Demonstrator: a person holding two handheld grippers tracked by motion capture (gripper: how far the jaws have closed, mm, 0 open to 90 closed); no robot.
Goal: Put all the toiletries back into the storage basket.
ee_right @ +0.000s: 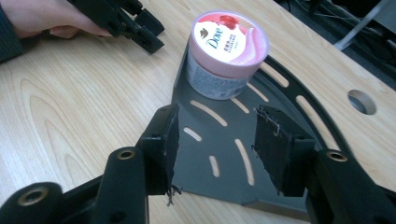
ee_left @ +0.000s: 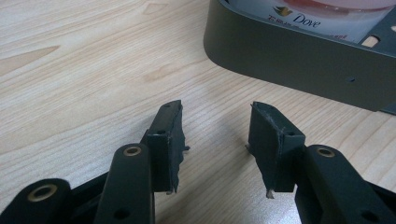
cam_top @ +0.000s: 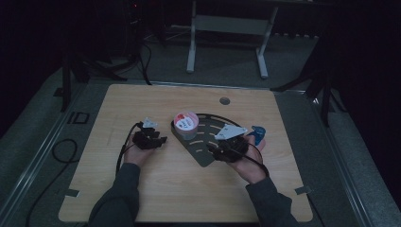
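Right gripper (ee_right: 215, 147), jaws wide over the grey tray (ee_right: 224, 140), sees the jar's lid (ee_right: 231, 37); left gripper (ee_left: 217, 140), equally wide, sees its side

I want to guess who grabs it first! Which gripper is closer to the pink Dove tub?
Left, but only slightly. The left gripper sits just beside the Dove tub, jaws open. The right gripper hovers over the dark tray's near corner, also open.
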